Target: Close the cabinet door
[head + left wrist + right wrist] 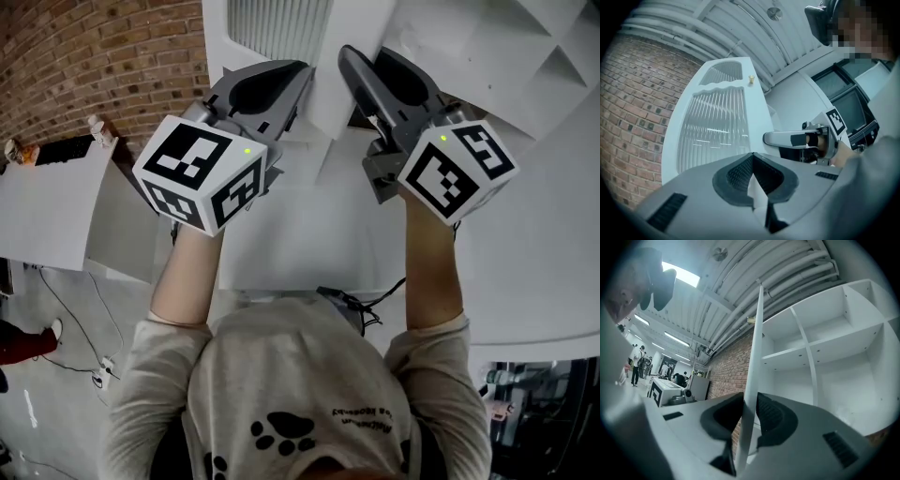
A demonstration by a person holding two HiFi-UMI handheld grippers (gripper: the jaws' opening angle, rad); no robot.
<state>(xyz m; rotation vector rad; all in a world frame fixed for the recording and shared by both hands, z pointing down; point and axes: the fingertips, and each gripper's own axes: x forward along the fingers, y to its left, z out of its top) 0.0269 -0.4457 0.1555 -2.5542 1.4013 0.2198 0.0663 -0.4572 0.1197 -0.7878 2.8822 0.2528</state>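
Observation:
The white cabinet door [281,28] has a ribbed glass pane [712,131] and a small brass knob [751,79]. It stands open, edge-on [752,357] in the right gripper view. The open-shelved white cabinet [825,357] lies to its right there. My right gripper [366,54] [749,397] is shut on the door's edge, which runs between its pads. It also shows in the left gripper view [768,138], beside the door. My left gripper [281,70] [752,157] sits just left of it by the door's face, its tips together and holding nothing I can see.
A brick wall [94,56] runs behind the door on the left. Below it a white panel [47,216] stands, with cables [94,366] on the floor. A white surface [544,281] spreads at the right. Far off, people [637,362] stand near a white box [661,387].

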